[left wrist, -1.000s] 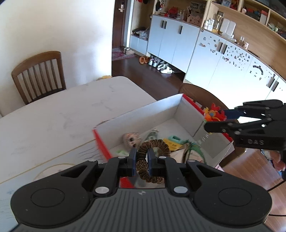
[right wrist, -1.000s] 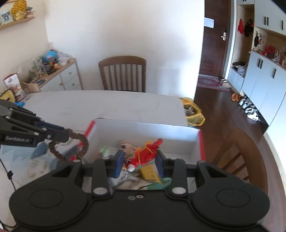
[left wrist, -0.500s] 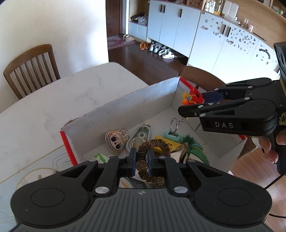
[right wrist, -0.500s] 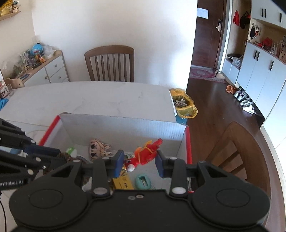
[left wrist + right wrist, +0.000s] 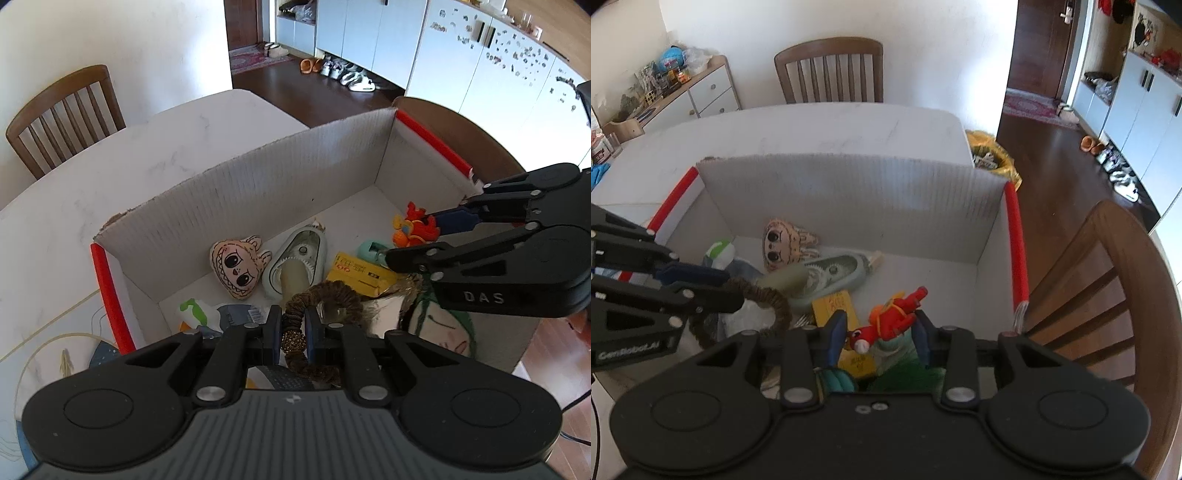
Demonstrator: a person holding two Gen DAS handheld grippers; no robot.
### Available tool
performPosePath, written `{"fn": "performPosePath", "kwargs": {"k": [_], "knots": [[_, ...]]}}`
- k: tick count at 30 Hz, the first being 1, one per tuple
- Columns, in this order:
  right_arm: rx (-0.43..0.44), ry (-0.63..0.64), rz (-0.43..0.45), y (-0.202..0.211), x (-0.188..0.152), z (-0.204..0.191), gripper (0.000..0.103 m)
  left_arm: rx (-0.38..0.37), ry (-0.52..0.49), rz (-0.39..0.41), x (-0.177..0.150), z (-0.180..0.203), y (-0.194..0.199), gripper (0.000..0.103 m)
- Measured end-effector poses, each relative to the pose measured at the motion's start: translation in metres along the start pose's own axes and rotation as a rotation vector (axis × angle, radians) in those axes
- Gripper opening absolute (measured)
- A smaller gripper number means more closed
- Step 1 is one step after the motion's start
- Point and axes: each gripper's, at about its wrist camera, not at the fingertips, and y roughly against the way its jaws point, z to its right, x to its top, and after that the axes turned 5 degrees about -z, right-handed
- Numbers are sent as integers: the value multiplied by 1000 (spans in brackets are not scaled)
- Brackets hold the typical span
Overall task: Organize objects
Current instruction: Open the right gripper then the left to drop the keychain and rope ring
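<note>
Hair tie pinched in left tool, above box.

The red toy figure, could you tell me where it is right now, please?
The red toy figure is held in the right gripper, low inside the cardboard box near its right end, just above the yellow packet.

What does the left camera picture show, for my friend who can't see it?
The left hand-held gripper pinches a brown hair scrunchie over a white cardboard box of small toys. The right hand-held gripper reaches in from the right, holding a red and orange toy.
</note>
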Motion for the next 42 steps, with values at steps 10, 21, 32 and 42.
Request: {"fn": "performPosePath", "kwargs": {"k": [10,21,32,42], "knots": [[46,-24,-28,-5,2,10,38,39,-27,-15,0,8,-12,12],[79,-51,-35,7,0,17,44,45,-23,-14,-5,10,-14,13],[104,-94,34,36,-5,23,53,34,-18,15,-11,15,5,14],[129,-102,75,56,-12,15,55,18,-1,82,-15,15,32,32]]}}
